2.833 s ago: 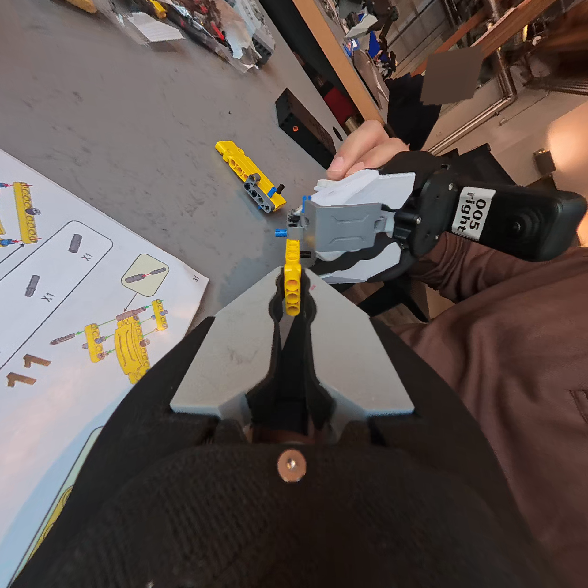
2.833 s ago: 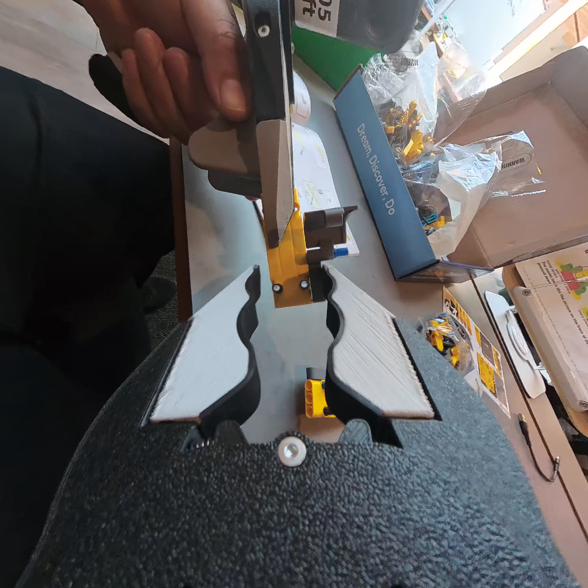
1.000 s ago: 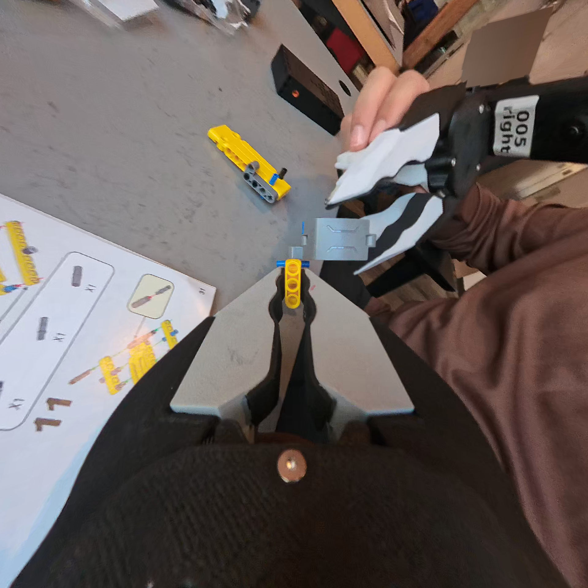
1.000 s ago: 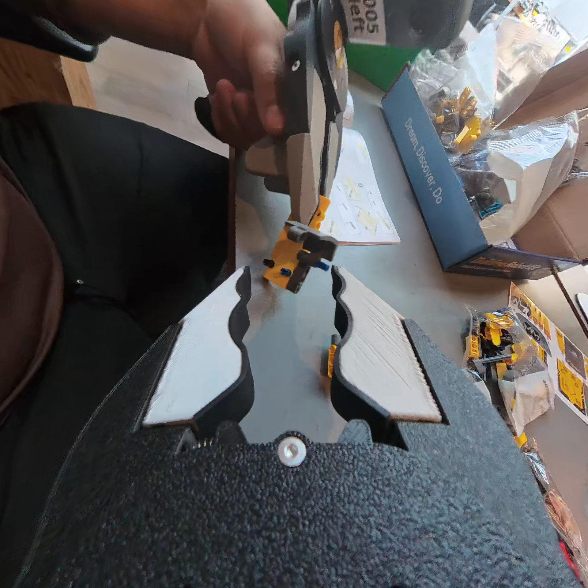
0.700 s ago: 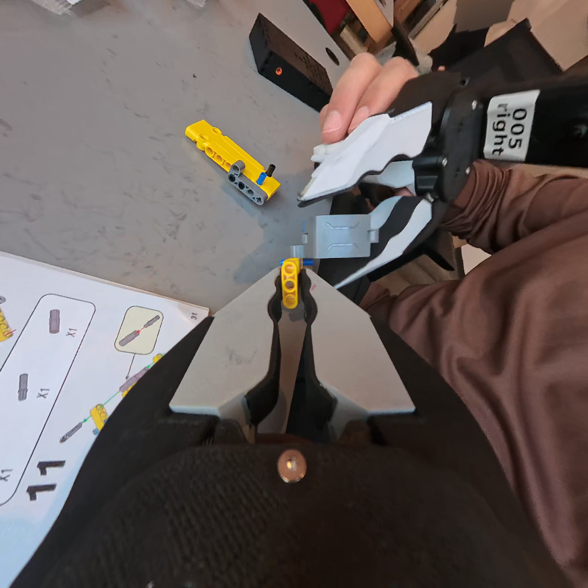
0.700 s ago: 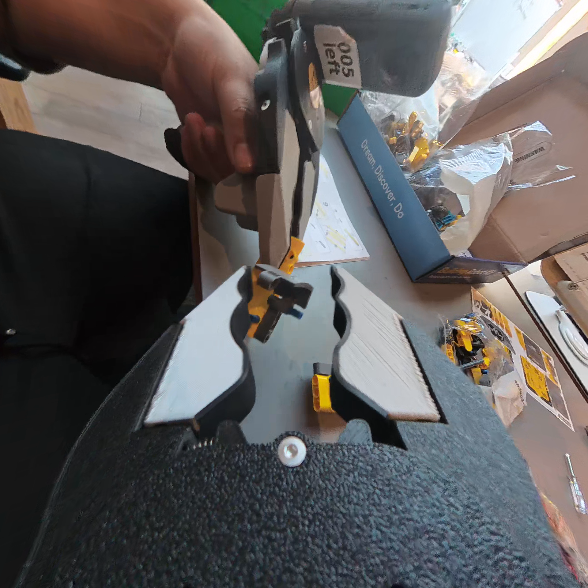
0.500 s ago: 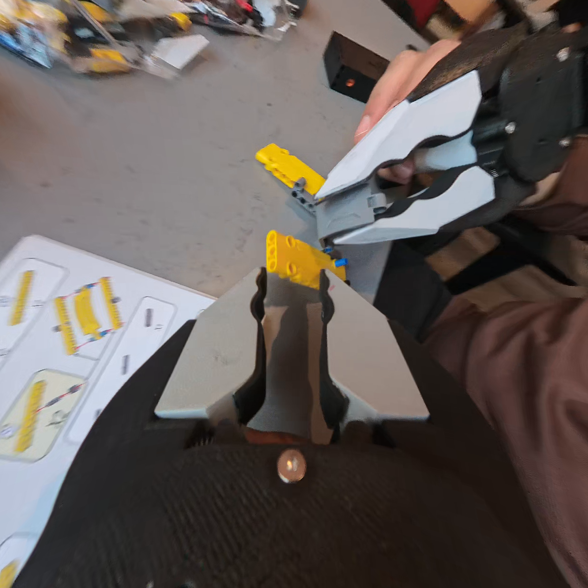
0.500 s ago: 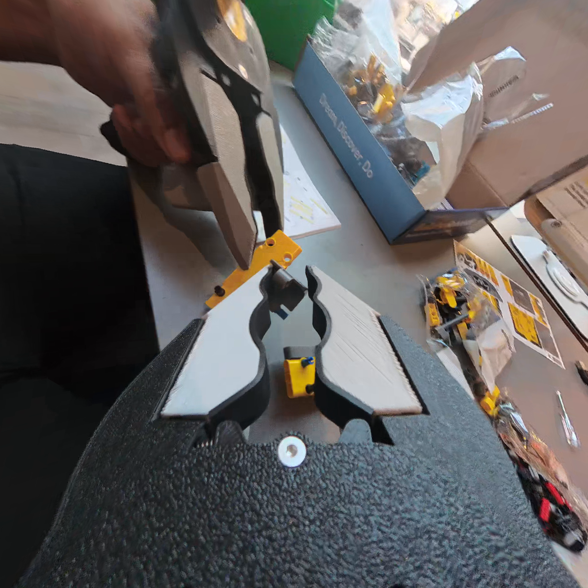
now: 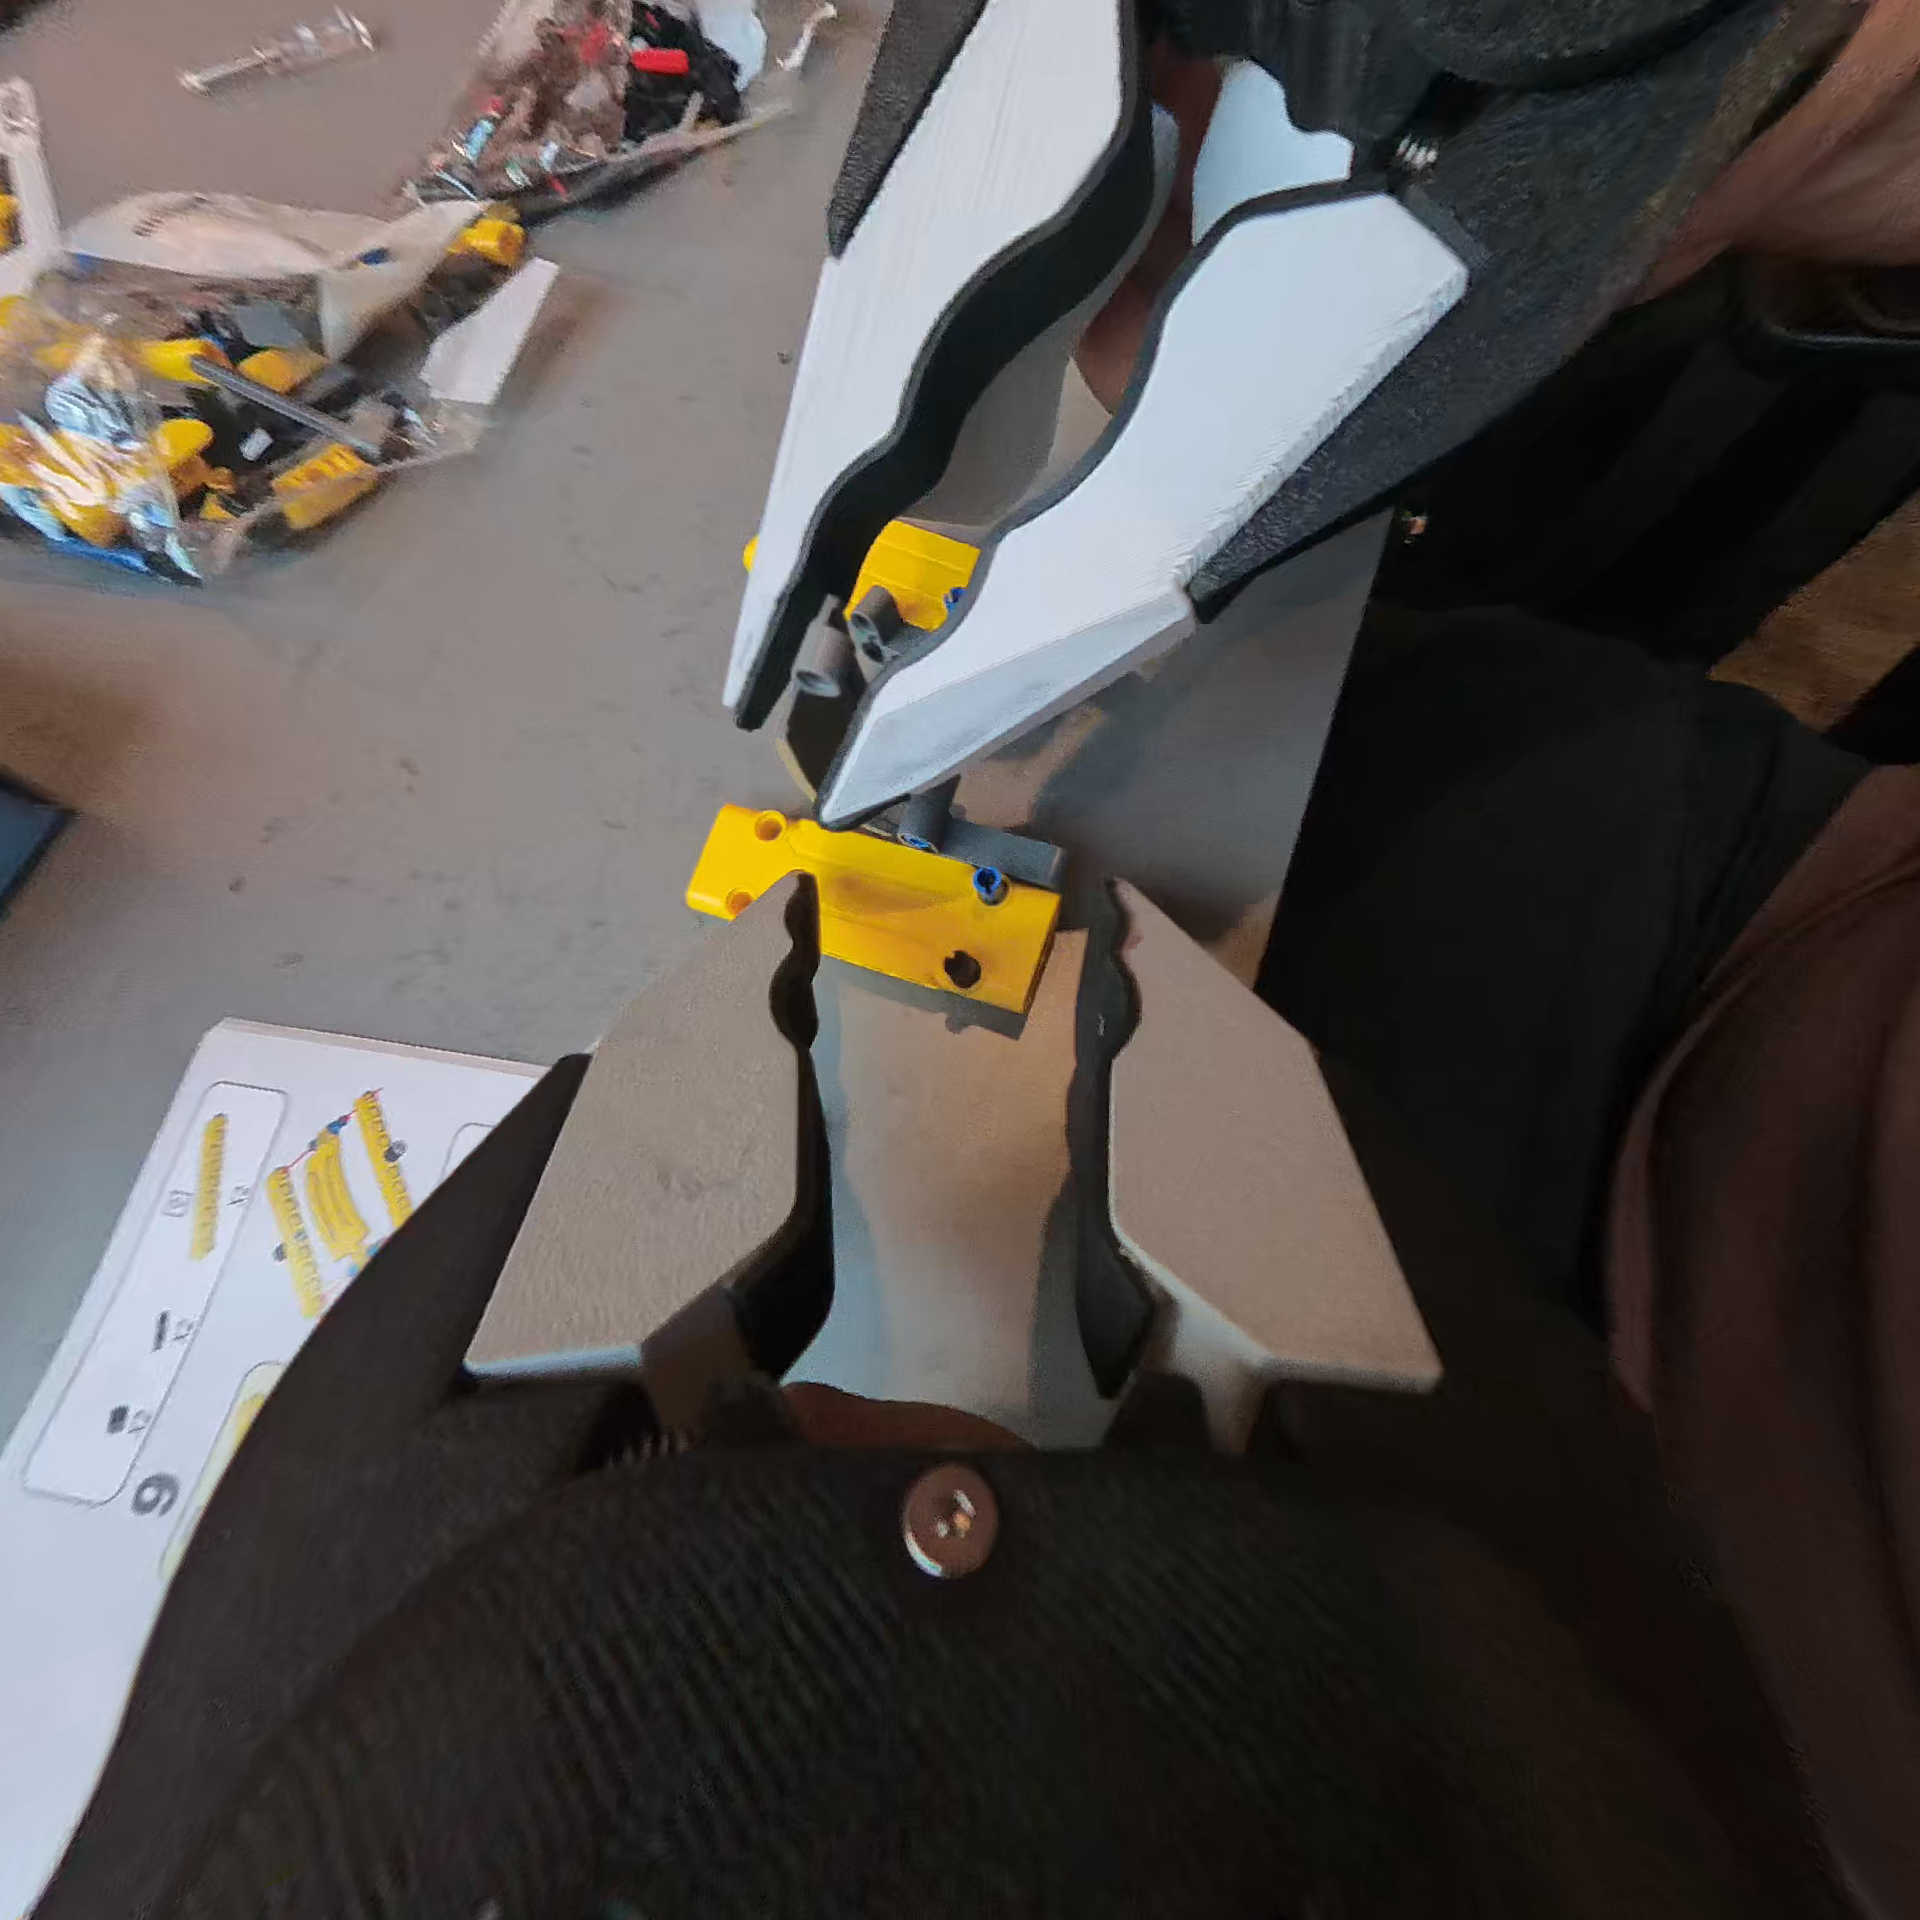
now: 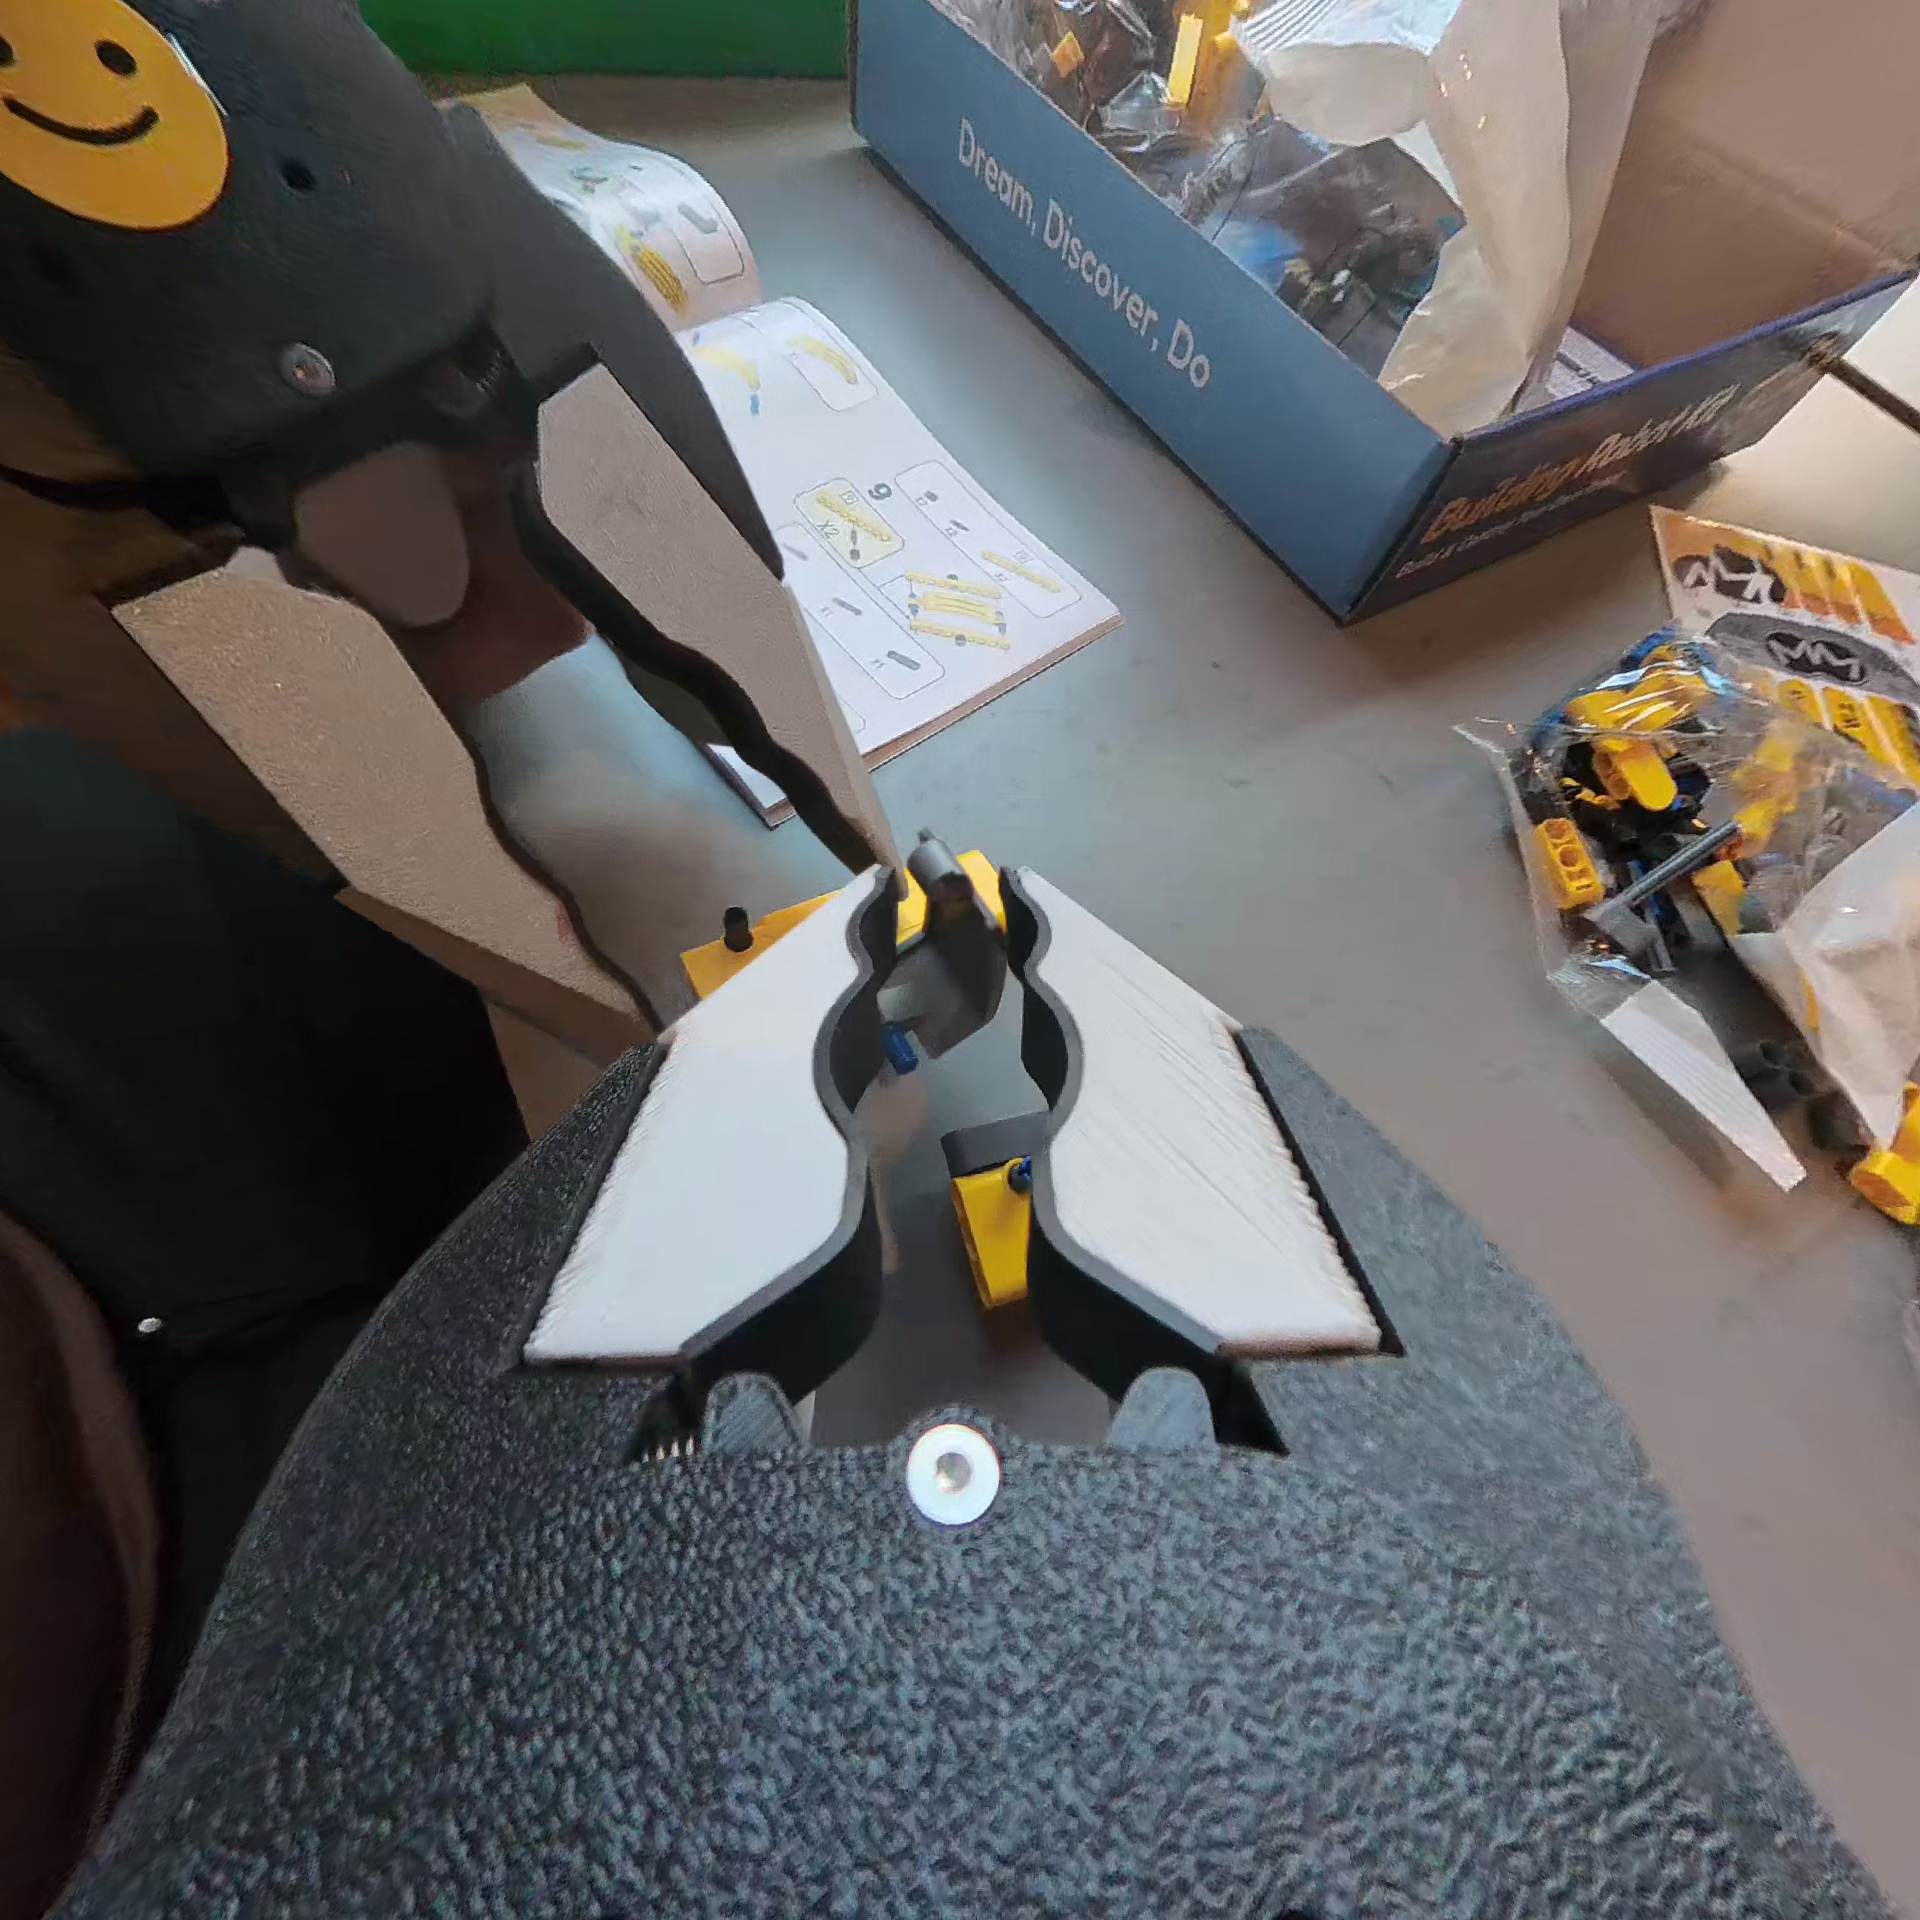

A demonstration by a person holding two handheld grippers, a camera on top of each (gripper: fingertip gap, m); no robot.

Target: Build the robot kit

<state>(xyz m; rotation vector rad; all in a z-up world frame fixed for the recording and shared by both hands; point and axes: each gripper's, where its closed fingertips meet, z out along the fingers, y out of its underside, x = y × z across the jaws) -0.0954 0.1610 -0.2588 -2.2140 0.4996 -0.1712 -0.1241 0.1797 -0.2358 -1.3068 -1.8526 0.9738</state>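
A yellow panel with a grey block pinned to it lies low over the grey table, near its front edge. My left gripper is open, its fingertips on either side of the yellow panel. My right gripper comes from the opposite side and is shut on the grey block. It also shows in the left wrist view. A second, smaller yellow and grey assembly lies on the table under the right gripper's fingers and also shows in the left wrist view.
An open instruction booklet lies left of the left gripper. A blue cardboard box holding bags of parts stands behind. A clear bag of yellow and black parts and a sticker sheet lie right. The person's lap is beyond the table edge. My two grippers' fingertips are within a few centimetres of each other.
The left gripper opened and let go of the yellow panel. The right gripper closed on its grey block. Both moved down toward the table, and the panel now lies flat.
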